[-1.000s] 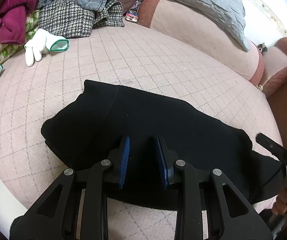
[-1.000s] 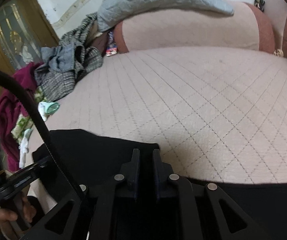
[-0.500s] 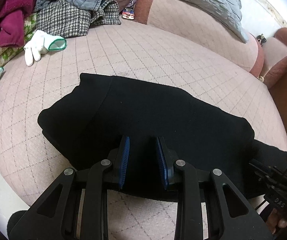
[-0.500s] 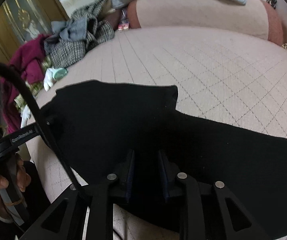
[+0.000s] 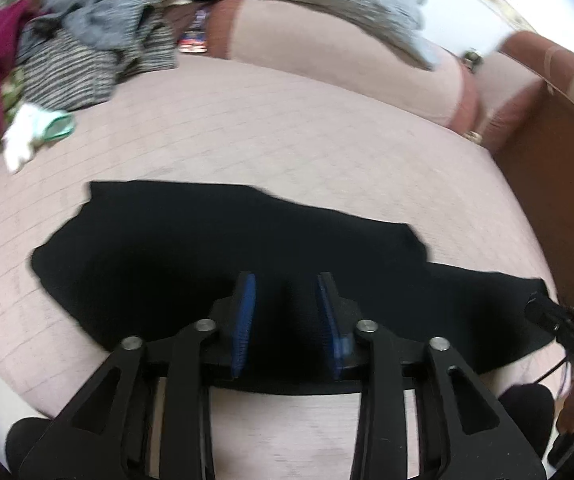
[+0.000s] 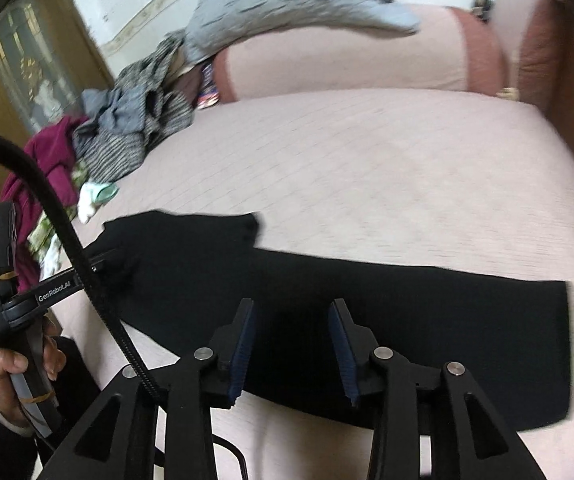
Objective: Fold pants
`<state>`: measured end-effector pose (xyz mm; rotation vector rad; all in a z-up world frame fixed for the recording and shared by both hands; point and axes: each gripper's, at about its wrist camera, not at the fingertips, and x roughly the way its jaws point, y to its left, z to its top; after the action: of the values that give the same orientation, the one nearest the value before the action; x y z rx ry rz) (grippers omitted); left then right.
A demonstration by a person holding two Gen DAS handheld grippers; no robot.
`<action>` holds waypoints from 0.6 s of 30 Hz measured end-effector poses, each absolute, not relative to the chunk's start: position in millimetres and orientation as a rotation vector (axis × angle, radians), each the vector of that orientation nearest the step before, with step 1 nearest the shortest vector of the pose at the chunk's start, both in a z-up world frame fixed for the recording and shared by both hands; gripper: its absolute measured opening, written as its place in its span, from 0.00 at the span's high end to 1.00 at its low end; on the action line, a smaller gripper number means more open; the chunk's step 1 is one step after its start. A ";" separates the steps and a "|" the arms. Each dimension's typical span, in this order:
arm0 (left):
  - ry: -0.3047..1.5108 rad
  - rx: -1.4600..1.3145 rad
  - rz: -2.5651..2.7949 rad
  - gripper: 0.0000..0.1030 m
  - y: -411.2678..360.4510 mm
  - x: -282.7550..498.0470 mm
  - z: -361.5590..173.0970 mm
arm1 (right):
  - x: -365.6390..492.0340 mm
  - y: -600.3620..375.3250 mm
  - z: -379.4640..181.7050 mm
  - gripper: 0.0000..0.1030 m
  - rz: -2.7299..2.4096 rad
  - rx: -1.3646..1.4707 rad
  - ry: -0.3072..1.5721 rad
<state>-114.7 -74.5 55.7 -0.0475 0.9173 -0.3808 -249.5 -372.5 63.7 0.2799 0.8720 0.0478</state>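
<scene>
Black pants (image 6: pixel 367 312) lie flat under both open grippers.

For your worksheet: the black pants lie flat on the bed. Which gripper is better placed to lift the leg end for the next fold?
Probably the right gripper: open, above the pants near their leg end. The left gripper hovers over the wider end.

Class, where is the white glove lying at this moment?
In the left wrist view the white glove lies far left on the bed, beside the clothes pile, beyond the black pants.
</scene>
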 end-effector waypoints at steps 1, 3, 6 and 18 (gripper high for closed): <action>0.918 -0.045 -0.405 0.52 -82.2 -115.3 57.3 | -258.9 -384.4 67.8 0.60 0.025 0.285 0.863; 0.922 -0.031 -0.466 0.50 -105.6 -117.8 59.8 | -273.5 -401.7 73.2 0.57 -0.013 0.289 0.849; 0.939 0.016 -0.535 0.50 -140.8 -121.2 60.6 | -298.0 -431.1 77.9 0.56 -0.088 0.289 0.840; 1.009 0.137 -0.838 0.50 -276.5 -132.7 56.4 | -368.9 -504.5 43.3 0.55 -0.228 0.435 0.877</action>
<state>-132.7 -276.5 56.4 0.1372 1.0088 -0.8375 -368.9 -504.5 43.3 0.4352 0.8768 -0.2281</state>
